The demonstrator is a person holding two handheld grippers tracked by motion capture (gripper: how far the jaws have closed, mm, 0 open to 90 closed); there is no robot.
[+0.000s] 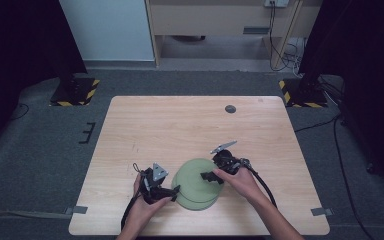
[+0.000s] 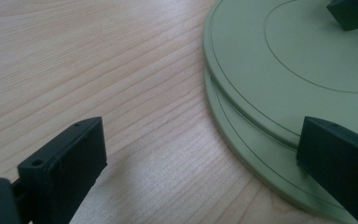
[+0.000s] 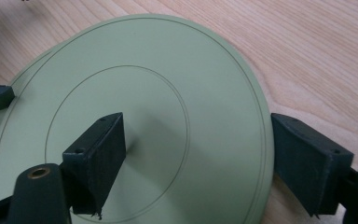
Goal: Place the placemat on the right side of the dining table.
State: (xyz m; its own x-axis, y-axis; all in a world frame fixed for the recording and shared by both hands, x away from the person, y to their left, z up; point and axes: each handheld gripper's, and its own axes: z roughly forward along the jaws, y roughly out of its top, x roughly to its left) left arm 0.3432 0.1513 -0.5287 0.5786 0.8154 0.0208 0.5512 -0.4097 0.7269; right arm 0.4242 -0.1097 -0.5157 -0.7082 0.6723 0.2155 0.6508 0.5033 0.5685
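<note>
Lower centre of the high view | right gripper [image 1: 215,176] wide open, jaws straddling top green plate [image 3: 168,93] rim, nothing clamped | left gripper [image 1: 167,191] open at stack's left edge | lower plate [image 2: 261,168] on table [image 1: 180,125] | likely stiff, smooth, slippery; grip rim.

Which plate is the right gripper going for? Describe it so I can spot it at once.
On the wooden table, near its front edge, two pale green plates lie stacked between the person's hands. The right gripper straddles the rim of the upper plate, jaws open. It sits slightly offset on the lower plate, whose edge peeks out at the left gripper side.
</note>
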